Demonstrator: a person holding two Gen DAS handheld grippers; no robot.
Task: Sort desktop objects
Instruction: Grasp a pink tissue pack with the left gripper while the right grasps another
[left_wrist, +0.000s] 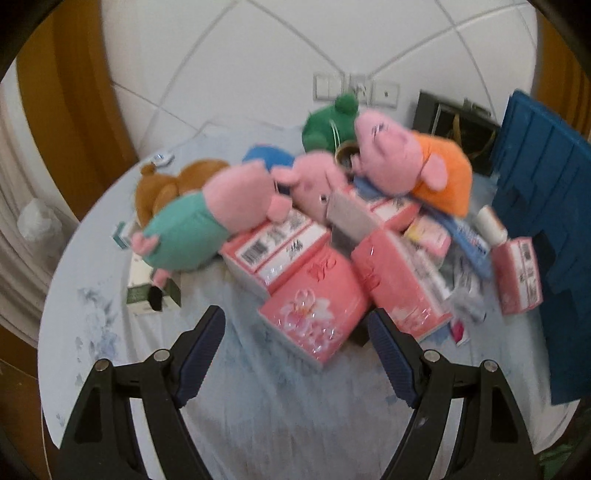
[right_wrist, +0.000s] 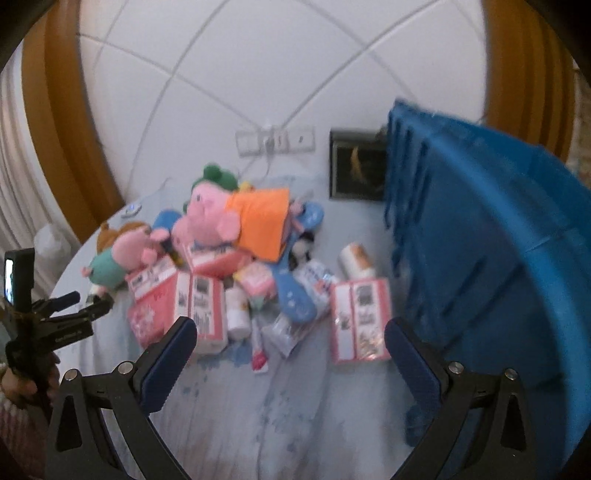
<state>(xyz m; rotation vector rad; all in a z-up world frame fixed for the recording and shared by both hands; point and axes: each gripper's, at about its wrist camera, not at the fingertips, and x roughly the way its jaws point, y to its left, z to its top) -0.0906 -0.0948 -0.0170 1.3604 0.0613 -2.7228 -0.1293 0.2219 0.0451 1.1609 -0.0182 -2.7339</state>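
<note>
A pile of objects lies on a round table with a pale blue cloth (left_wrist: 258, 406). It holds several pink tissue packs (left_wrist: 314, 306), a pink pig plush in an orange dress (left_wrist: 413, 162), a pig plush in a teal dress (left_wrist: 207, 225), a green plush (left_wrist: 328, 122) and a brown plush (left_wrist: 166, 184). My left gripper (left_wrist: 295, 332) is open and empty, just in front of the nearest tissue pack. My right gripper (right_wrist: 291, 339) is open and empty above the cloth, near a pink tissue pack (right_wrist: 360, 321) and a blue slipper (right_wrist: 295, 295). The left gripper also shows in the right wrist view (right_wrist: 85, 302).
A blue plastic crate (right_wrist: 498, 266) stands at the table's right side; it also shows in the left wrist view (left_wrist: 546, 221). A green-and-white box (left_wrist: 147, 291) lies at the left. A white bottle (right_wrist: 356, 260) and a white tube (right_wrist: 236, 310) lie among the packs. A white wall is behind.
</note>
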